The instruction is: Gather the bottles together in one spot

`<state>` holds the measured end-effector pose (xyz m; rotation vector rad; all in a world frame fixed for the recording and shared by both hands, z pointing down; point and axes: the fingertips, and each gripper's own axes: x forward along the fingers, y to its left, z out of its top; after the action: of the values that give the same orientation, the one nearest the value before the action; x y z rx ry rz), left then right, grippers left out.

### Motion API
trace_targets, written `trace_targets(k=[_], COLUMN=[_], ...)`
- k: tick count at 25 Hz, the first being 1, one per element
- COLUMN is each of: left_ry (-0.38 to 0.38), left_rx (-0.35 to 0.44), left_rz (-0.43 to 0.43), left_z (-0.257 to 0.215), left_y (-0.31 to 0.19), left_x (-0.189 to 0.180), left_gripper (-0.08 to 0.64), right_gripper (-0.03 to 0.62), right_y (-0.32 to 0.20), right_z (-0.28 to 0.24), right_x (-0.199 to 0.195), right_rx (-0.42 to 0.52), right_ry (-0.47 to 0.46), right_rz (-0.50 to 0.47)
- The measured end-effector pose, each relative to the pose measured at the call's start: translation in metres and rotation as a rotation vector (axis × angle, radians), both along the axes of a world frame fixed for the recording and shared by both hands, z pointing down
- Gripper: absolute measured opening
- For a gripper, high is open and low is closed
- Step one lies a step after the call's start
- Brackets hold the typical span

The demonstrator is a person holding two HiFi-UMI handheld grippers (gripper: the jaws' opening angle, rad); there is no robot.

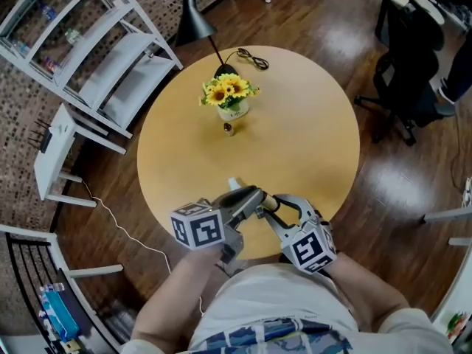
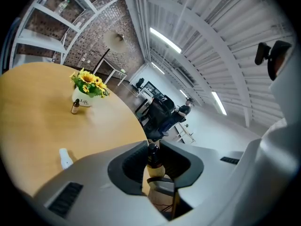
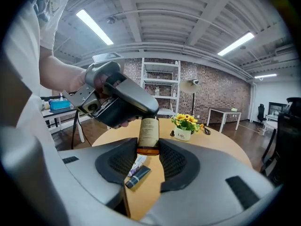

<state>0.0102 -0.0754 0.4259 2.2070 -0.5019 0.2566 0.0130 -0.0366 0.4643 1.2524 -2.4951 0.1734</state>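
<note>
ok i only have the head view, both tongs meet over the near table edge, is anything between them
observer: yes, a labelled amber bottle; the right tongs are shut on its lower end.
operator: and the left one
observer: the left tongs are shut on that bottle's dark-capped top end, so both hold it.
operator: anything under them
observer: a dark tube lies beside a white tube on the table, below the bottle.
</note>
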Motion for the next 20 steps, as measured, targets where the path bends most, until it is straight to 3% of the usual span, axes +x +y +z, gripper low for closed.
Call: trace_targets(k=[3,5,11,20], left_ry=[-0.065,-0.113,-0.305,-0.499], left_rx=[0.085,0.145,0.338,0.439], left_rz=[0.006,-0.009,-0.088,-0.272], left_z=[0.0,0.002,0.02,0.085], left_y=[-0.011,-0.024,-0.083,-0.194], left_x=[0.009,0.012,0.015,0.014], left_gripper=[0.075,0.075,0.075,0.075], right_gripper=[0.168,0.209,0.209,0.209], right_y=[-0.008,-0.011,-0.018,-0.026], right_z=[0.01,0.018,0.031,0.042], right_x=[0.015,0.027,0.067,0.113], right_rx=[-0.032,-0.06,-0.115,-0.174], right_ry=[0.0,-0.01,-0.026,-0.059], right_rz=[0.018,0.037,0.08,0.152])
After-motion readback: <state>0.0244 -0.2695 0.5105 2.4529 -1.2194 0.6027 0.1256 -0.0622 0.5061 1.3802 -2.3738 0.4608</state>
